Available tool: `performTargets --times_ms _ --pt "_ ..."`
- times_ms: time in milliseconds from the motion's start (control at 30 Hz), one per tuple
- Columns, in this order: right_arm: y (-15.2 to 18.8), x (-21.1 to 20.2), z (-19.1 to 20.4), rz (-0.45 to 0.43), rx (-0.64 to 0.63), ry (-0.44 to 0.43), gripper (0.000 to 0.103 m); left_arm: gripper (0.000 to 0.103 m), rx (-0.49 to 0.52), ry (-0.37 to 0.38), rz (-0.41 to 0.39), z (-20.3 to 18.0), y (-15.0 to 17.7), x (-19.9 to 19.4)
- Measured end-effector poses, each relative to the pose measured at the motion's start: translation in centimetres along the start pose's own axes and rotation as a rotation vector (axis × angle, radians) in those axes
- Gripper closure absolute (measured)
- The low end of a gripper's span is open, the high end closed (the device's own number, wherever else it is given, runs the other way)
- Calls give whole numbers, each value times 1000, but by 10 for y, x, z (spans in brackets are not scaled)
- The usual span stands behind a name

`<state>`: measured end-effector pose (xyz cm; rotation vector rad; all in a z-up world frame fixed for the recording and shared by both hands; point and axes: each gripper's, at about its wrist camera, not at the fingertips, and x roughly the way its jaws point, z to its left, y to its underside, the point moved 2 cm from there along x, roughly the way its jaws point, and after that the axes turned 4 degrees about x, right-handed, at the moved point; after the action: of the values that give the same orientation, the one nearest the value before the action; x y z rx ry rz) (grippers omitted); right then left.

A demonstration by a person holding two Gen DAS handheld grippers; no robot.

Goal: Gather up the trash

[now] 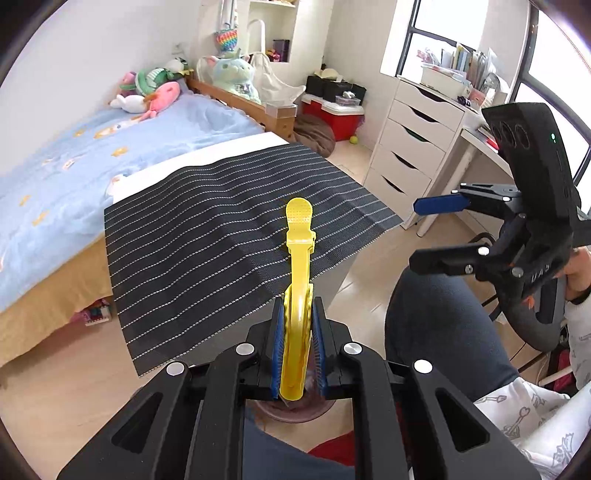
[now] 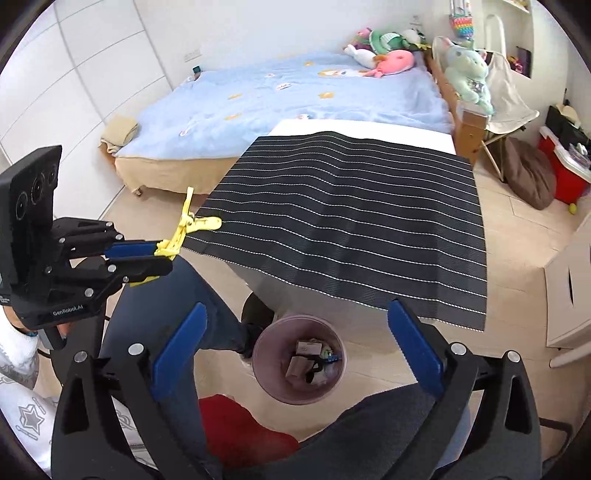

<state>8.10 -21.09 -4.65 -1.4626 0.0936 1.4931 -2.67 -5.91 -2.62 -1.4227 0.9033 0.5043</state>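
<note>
1. Left gripper (image 1: 298, 343), lower centre, clamps a yellow plastic hair clip (image 1: 297, 280).
2. Right gripper (image 2: 295, 350) gapes wide, empty.
3. Carrying step; next, release above the translucent pink waste bin (image 2: 300, 360) at lower centre.

bright daylight | window (image 1: 436, 26) overexposed | fisheye edges dark, bent

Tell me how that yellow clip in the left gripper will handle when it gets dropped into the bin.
The yellow clip looks like thin rigid plastic, so it is probably light and stiff. It juts far past the left gripper without sagging, which supports that. Its hinged arms splay apart in the right wrist view, so it may catch on the bin rim or the trash inside.
</note>
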Motion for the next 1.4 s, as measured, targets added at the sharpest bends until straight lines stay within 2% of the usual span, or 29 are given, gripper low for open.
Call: performTargets --times_ms 533,667,700,733,767,800,833,867,1067,1400 --pt "3 -16 -22 -34 55 31 6 89 49 45 24 -21 3 5" --pt "3 -17 -24 -39 62 26 6 85 61 53 27 -24 3 6" --pt "3 -18 -24 -40 63 24 6 82 63 50 30 -25 3 8" --pt "3 -17 -24 -40 65 22 6 62 62 45 29 -24 3 8" --pt "3 -17 -25 -40 67 22 6 38 58 41 25 -23 3 9" --pt "3 -17 -25 -40 69 21 6 31 47 46 14 -22 4 9" --pt "3 -17 -25 -40 69 21 6 17 37 43 2 -21 3 9" --pt "3 -17 -24 -39 68 21 6 14 32 34 -6 -20 3 8" --pt "3 -17 -24 -38 70 21 6 8 -5 7 -22 -11 3 6" --pt "-2 -17 -22 -50 62 43 3 7 -69 -44 -46 8 -2 0"
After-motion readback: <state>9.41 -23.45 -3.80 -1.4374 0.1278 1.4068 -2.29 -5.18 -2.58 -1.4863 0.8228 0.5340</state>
